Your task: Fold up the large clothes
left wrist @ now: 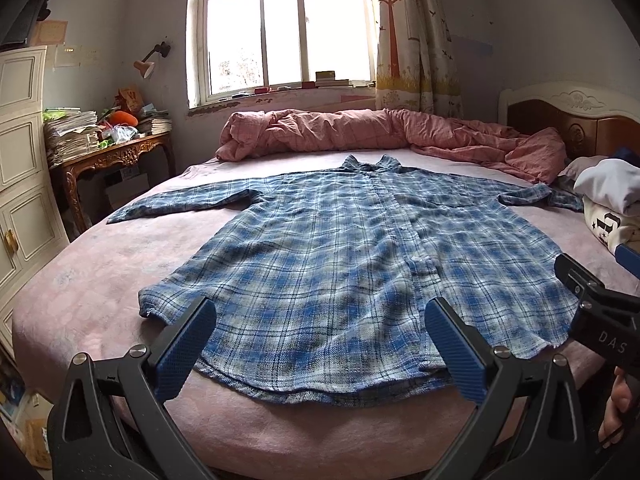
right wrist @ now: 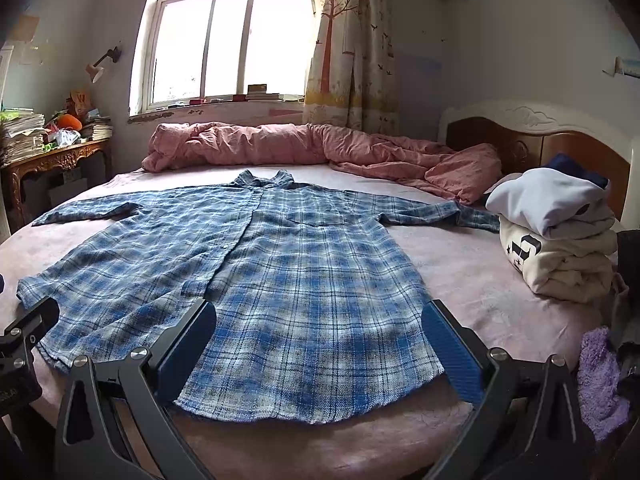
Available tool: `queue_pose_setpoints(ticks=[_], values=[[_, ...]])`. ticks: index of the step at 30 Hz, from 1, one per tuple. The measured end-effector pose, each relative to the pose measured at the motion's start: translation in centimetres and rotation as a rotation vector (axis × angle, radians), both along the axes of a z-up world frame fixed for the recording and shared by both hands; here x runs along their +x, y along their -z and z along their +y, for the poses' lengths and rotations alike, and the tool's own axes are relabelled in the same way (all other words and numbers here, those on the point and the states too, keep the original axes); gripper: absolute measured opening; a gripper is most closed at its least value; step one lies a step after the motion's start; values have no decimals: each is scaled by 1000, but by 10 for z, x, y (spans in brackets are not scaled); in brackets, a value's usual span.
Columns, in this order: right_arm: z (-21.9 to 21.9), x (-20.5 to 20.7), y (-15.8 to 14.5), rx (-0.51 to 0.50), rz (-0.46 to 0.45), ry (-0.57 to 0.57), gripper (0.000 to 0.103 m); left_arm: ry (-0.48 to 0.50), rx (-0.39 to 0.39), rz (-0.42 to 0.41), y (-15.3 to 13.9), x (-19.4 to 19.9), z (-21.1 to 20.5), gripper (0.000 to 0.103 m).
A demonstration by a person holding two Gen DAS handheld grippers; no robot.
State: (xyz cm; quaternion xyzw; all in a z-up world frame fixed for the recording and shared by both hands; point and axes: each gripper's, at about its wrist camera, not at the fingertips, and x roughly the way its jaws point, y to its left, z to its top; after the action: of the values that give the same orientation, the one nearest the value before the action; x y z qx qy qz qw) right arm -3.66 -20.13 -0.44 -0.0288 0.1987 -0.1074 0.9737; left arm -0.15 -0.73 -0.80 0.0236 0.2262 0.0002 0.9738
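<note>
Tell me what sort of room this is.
Most likely a lived-in home bedroom: a bed with a carved wooden headboard, a rumpled pink quilt along its far side, and a blue plaid shirt spread flat on the pink bedsheet.

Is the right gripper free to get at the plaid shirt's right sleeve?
Probably yes: the right gripper is open, and the sleeve lies flat, though its cuff end sits beside the folded clothes pile.

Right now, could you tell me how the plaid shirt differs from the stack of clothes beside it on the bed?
The plaid shirt lies spread flat, sleeves out, unfolded; the stack of clothes is already folded and piled high. The shirt is blue checked; the stack is plain white and cream, one piece with dark print. The shirt fills mid-bed; the stack sits near the headboard. Both rest on the pink sheet.
</note>
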Motion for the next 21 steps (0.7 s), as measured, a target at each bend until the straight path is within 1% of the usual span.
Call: queue_pose_setpoints(ticks=[8, 10, 12, 18, 21], values=[[6, -4, -1, -38, -7, -5, 103, 3, -14, -4, -3, -2, 0, 103], [7, -4, -2, -76, -14, 14, 103, 0, -12, -6, -3, -3, 1, 103], [7, -4, -2, -90, -25, 23, 103, 0, -11, -5, -3, -3, 2, 103], [4, 1, 0, -41, -21, 3, 103, -14, -7, -3, -4, -3, 5, 103], [7, 6, 6, -58, -3, 5, 103, -21, -10, -1, -3, -1, 7, 103]])
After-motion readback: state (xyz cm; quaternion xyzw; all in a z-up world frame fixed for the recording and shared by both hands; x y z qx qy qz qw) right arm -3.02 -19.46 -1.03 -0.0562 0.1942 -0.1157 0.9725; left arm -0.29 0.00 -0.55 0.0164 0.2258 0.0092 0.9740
